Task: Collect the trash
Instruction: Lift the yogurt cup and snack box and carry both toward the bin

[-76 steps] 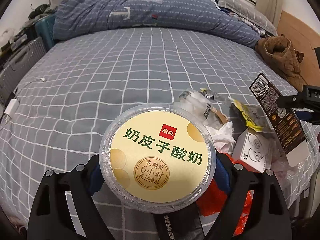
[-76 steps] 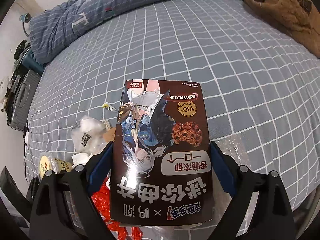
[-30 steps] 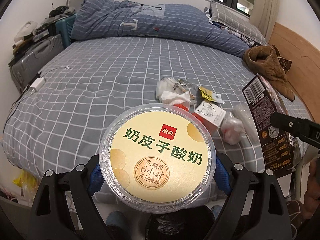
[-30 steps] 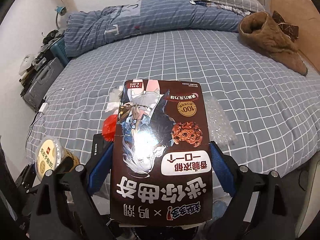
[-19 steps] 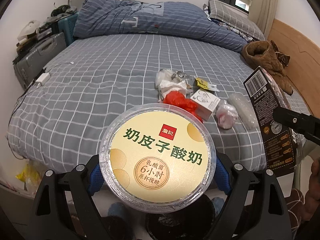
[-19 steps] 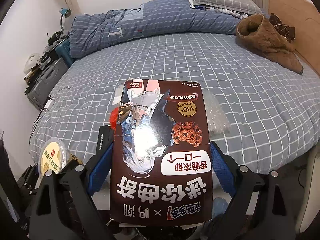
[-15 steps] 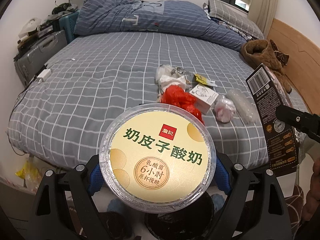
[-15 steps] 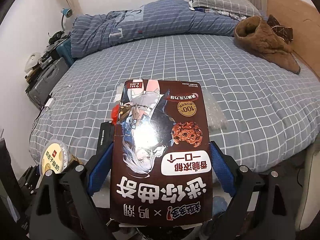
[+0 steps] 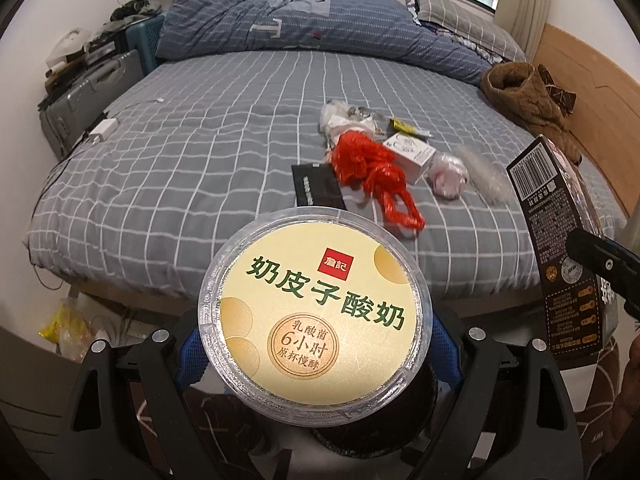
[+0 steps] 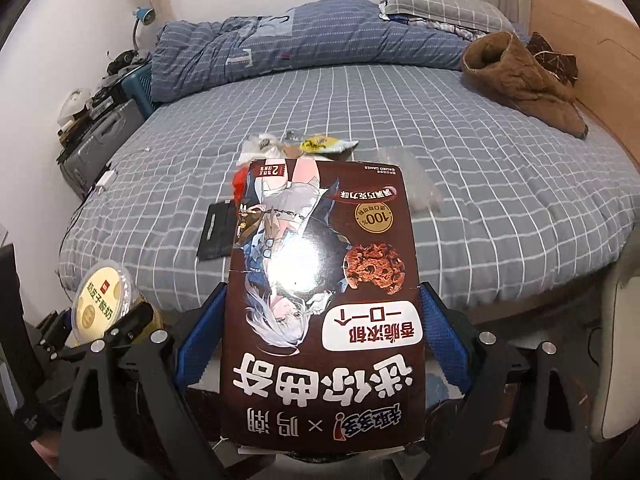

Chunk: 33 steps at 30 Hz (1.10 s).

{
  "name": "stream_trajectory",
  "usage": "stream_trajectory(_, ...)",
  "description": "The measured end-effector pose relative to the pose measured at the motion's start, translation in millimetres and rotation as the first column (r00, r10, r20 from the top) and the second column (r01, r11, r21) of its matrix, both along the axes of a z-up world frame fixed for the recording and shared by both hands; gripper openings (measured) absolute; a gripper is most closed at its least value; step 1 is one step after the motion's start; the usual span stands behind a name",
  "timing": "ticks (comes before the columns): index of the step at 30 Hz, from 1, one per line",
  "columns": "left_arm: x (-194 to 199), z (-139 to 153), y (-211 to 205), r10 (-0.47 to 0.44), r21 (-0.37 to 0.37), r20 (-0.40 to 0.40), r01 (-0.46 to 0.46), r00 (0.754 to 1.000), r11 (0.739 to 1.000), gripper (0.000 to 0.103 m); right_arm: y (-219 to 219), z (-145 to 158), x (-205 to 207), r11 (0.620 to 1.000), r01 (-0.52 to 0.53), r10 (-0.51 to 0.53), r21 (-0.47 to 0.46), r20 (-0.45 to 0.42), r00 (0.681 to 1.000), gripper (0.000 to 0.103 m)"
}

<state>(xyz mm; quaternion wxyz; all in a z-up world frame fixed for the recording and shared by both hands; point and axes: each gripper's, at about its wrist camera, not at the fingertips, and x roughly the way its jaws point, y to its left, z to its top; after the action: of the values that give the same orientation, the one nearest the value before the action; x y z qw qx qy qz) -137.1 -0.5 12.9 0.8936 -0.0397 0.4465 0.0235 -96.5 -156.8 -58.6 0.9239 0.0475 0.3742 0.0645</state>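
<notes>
Trash pickup at the foot of a bed (image 9: 168,168) dressed in a grey checked sheet: the left gripper (image 9: 316,344) has its jaws spread wide and clamped on the sides of a round yogurt cup (image 9: 315,302), its yellow foil lid facing the camera, held off the near edge of the bed. The right gripper (image 10: 320,344) likewise pinches a dark brown cookie box (image 10: 322,308) between its blue pads, the printed front turned upward and the box reaching toward the bed. More litter lies in a cluster on the bed, toward its near right side: a crumpled red plastic bag (image 9: 374,176), a flat black packet (image 9: 316,186) just left of it, a small white box (image 9: 410,156) just right of it, a clear balled-up wrapper (image 9: 450,174), a yellow wrapper (image 9: 404,128) and a white crumpled bag (image 9: 340,118) farther up the bed. A rolled blue quilt (image 9: 304,28) lies across the head of the bed, a brown fleece garment (image 9: 528,100) sits at its far right, and a grey suitcase (image 9: 86,92) stands on the floor at its left side.
</notes>
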Motion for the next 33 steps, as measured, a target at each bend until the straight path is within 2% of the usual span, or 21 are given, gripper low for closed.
stream_trajectory(13, -29, -23, -4, -0.001, -0.011, -0.061, 0.001, 0.998, 1.0, 0.085, 12, -54, -31, 0.999, -0.028, 0.025, -0.03, -0.087, 0.996, 0.087)
stream_trajectory(26, -29, -72, -5, -0.025, -0.05, -0.124, 0.019, 0.992, 0.999, 0.085, 17, -122, -27, 0.998, -0.032, 0.021, -0.049, -0.204, 0.979, 0.087)
stream_trajectory(33, -22, -97, -4, -0.039, -0.055, -0.156, 0.031, 0.987, 0.998, 0.085, 17, -137, -22, 0.997, -0.05, 0.033, -0.061, -0.26, 0.965, 0.087)
